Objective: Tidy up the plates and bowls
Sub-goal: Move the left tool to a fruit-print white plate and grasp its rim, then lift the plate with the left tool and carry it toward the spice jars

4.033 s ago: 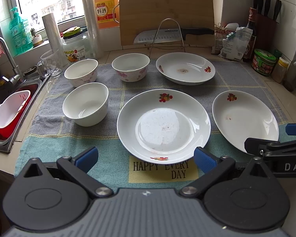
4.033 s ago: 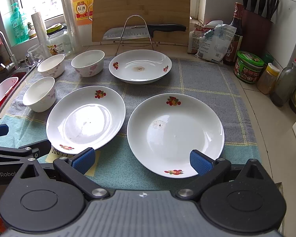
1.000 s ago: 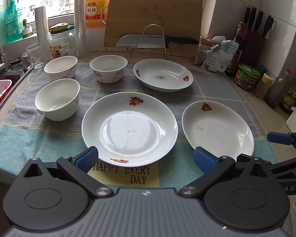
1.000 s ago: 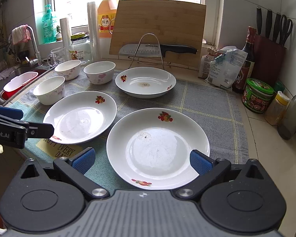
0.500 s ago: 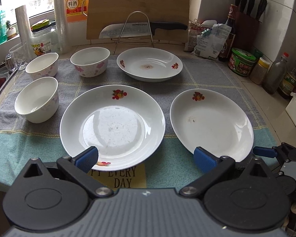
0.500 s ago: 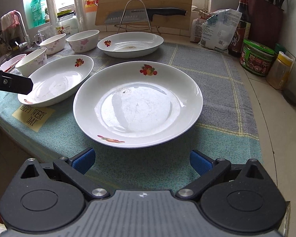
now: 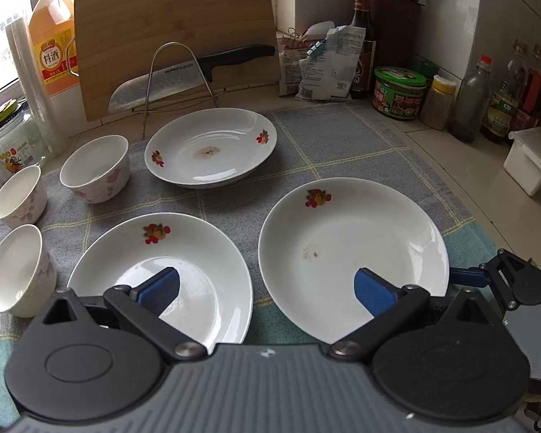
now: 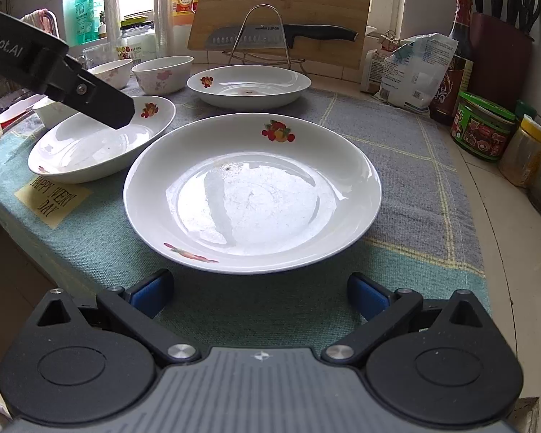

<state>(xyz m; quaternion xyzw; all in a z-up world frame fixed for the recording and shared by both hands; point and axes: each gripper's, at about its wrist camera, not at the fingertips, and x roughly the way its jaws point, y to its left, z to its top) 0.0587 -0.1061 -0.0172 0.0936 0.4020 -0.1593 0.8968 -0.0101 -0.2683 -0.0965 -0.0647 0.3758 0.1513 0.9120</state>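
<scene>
Over the towel (image 8: 90, 252), both grippers have dropped low since a second ago: right gripper (image 8: 259, 294) at near plate (image 8: 252, 195) rim, left gripper (image 7: 267, 290) over left plate (image 7: 162, 270). Jaws wide, empty; pickup likely next.

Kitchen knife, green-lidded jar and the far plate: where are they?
Kitchen knife (image 8: 247, 38), right wrist view, on the blade.
Green-lidded jar (image 7: 399, 94), left wrist view, on its label.
Far plate (image 7: 212, 158), left wrist view, inside its well.

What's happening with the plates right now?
Left hand-held gripper open above two plates. Right hand-held gripper open, level with near plate. Nothing stacked yet. Path clear.
</scene>
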